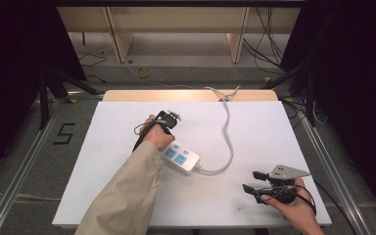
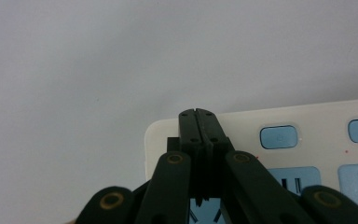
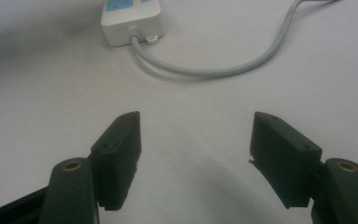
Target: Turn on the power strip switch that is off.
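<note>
A white power strip (image 1: 181,157) with pale blue sockets and buttons lies slantwise in the middle of the white table (image 1: 127,186). Its grey cable (image 1: 229,132) loops away to the table's far edge. My left gripper (image 2: 198,114) is shut with nothing between its jaws, and its tips are over the strip (image 2: 317,121) near one end, beside a blue button (image 2: 278,136). Whether the tips touch the strip I cannot tell. My right gripper (image 1: 249,180) rests open near the front right of the table, aimed at the strip's cable end (image 3: 130,18). Nothing lies between its jaws (image 3: 196,140).
A beige sleeve (image 1: 122,196) crosses the table's front left. Behind the table stands a wooden shelf frame (image 1: 176,29). Loose cables (image 1: 269,54) lie on the floor. A taped "5" (image 1: 64,133) marks the floor at left. Metal rails (image 1: 19,171) run along both table sides.
</note>
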`<move>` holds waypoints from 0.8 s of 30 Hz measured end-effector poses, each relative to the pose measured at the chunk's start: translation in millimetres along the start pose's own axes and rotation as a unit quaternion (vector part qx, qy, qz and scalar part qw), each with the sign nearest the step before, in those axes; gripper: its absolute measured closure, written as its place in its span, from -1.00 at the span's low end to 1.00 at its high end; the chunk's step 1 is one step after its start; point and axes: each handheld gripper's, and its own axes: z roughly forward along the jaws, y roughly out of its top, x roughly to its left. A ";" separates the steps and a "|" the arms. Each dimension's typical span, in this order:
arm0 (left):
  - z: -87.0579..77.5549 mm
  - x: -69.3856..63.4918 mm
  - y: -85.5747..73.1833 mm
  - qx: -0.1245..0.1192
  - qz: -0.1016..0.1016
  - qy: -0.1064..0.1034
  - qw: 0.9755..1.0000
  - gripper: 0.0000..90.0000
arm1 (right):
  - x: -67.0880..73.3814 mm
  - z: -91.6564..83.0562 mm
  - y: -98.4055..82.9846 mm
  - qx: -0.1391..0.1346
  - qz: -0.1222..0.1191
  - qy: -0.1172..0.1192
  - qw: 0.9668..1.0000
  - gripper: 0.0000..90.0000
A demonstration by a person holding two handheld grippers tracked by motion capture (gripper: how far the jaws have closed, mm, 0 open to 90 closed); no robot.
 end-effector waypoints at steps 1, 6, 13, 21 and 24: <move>0.1 0.0 0.0 0.000 -0.001 0.000 1.000 1.00 | 0.1 0.0 0.1 0.000 0.000 0.000 1.000 -0.23; 0.4 -0.1 0.1 0.002 0.004 0.000 1.000 1.00 | 0.4 -0.2 0.2 0.001 0.001 0.000 1.000 -0.23; 0.8 0.0 0.2 0.004 0.003 -0.001 1.000 1.00 | 0.7 -0.2 0.3 0.001 0.000 0.000 1.000 -0.23; 0.9 -0.3 0.6 0.006 0.003 0.001 1.000 1.00 | 0.8 -0.3 0.3 0.000 0.000 0.000 1.000 -0.23; 1.1 -0.7 0.8 0.006 0.003 0.001 1.000 1.00 | 0.7 -0.1 0.3 0.000 -0.001 0.000 1.000 -0.23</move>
